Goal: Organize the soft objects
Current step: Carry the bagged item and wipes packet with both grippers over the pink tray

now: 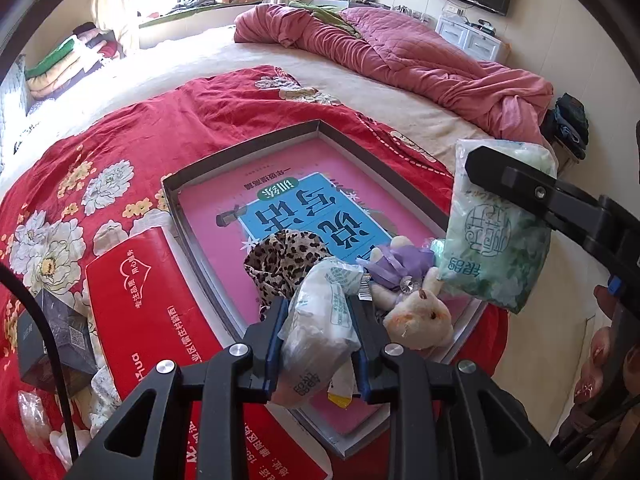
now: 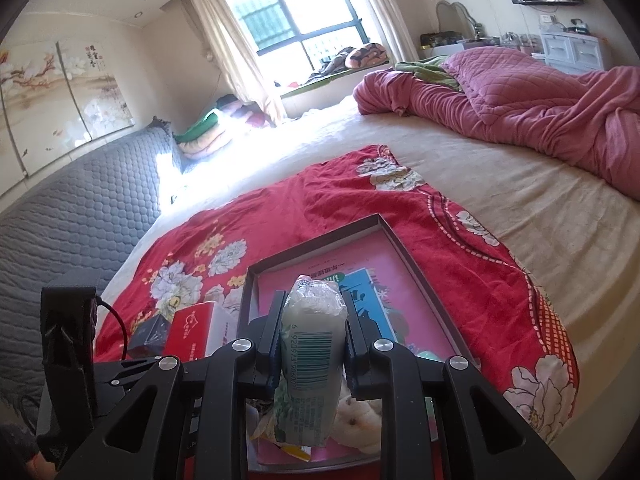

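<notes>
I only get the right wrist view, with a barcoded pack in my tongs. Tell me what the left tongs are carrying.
Observer: The left tongs are shut on a white plastic packet.
Operator: Report what lies in the tray beyond them.
Observer: A leopard-print cloth lies in the tray, with a plush bear in a purple dress just to its right.
Operator: Say where my pack hangs from that side.
Observer: Your green pack hangs in the air to the right of the bear, by the tray's right side, not resting on anything.
</notes>
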Action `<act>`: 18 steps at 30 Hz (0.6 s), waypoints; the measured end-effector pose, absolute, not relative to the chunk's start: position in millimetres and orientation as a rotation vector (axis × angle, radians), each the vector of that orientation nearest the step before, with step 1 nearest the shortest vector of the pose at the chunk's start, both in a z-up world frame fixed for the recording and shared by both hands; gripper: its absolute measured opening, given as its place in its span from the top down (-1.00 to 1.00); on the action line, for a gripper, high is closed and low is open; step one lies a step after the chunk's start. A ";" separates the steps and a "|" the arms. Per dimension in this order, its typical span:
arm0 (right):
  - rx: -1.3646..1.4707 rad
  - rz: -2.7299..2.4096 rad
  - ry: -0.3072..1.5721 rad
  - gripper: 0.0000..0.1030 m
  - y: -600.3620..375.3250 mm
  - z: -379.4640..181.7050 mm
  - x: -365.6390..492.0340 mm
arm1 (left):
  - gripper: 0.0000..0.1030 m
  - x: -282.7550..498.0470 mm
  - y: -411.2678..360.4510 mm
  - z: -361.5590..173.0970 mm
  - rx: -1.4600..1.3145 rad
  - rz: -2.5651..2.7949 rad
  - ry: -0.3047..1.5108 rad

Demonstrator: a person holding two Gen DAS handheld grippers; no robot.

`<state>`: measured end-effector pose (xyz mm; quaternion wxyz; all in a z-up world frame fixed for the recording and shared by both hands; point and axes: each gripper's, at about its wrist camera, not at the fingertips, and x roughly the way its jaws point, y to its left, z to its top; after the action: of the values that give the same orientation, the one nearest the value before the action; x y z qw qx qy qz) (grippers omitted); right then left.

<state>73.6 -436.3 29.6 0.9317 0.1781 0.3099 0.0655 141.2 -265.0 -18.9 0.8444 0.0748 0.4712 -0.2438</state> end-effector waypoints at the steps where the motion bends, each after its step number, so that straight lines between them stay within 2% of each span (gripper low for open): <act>1: 0.370 0.129 0.633 0.52 -437.7 27.6 74.4 | 0.43 142.3 -265.6 -19.2 0.157 -0.515 0.995; 18: 0.441 0.164 0.699 0.50 -438.2 -10.9 103.1 | 0.43 152.4 -263.7 -31.5 0.129 -0.506 0.999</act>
<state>103.1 -438.2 -10.9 0.9125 0.2140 0.3394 0.0798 152.4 -263.7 -31.5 0.8452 0.0610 0.4735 -0.2400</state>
